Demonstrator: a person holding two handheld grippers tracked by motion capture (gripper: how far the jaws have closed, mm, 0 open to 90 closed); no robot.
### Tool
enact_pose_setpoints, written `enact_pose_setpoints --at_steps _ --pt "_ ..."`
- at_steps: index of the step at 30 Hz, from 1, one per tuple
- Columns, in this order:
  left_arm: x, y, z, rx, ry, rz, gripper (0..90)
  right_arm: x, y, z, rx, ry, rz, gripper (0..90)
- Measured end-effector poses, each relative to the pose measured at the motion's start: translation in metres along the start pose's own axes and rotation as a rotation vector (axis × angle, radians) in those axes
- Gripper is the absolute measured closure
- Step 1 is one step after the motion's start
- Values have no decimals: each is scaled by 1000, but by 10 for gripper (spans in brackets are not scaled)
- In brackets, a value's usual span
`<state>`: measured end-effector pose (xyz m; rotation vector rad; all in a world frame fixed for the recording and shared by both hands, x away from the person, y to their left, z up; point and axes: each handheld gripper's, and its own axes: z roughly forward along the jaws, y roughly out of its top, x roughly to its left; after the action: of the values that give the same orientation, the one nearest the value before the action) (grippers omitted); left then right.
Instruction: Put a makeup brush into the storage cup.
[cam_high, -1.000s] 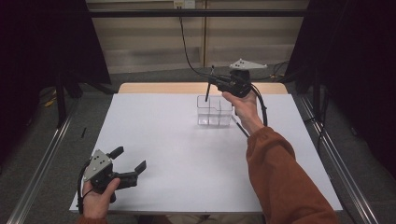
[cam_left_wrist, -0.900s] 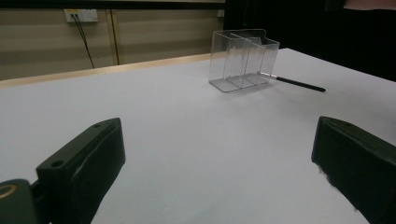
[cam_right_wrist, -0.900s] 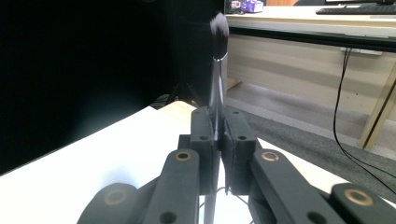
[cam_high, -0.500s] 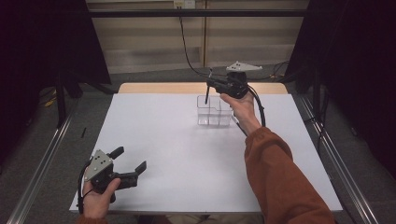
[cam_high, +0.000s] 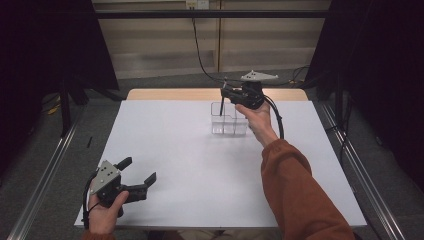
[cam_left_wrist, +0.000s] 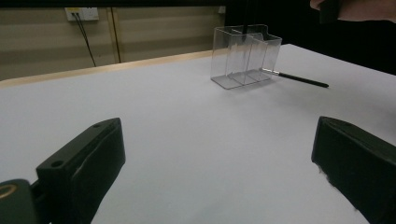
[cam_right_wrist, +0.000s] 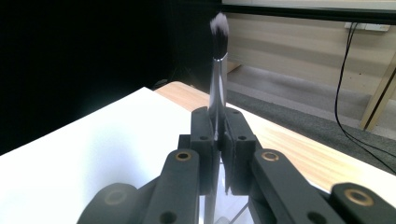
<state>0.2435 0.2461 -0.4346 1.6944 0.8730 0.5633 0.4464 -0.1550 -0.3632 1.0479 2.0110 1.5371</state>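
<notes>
Brush (cam_right_wrist: 218, 56) over the clear organizer (cam_high: 229, 119).
My right gripper (cam_high: 223, 93), clamped on it, has tipped it upright, ready to drop in; left gripper (cam_high: 136, 175) wide open, empty.

A white desk (cam_high: 165, 150) with a bare wooden strip (cam_high: 170, 94) along its far edge stands on grey carpet (cam_high: 100, 107). Metal rails (cam_high: 45, 170) run along the floor on both sides. Behind the desk is a pale panelled wall (cam_high: 155, 45) with a socket plate (cam_high: 196, 4) near the top, from which a black cable (cam_high: 197, 47) hangs. Dark curtains (cam_high: 45, 45) close off the left and right sides, and the light is even and dim.
</notes>
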Motion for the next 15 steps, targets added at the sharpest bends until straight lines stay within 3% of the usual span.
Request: enact_pose_setpoints --at_steps 15 --pt "0 0 1 6 3 11 28 0 -18 3 21 -4 19 838"
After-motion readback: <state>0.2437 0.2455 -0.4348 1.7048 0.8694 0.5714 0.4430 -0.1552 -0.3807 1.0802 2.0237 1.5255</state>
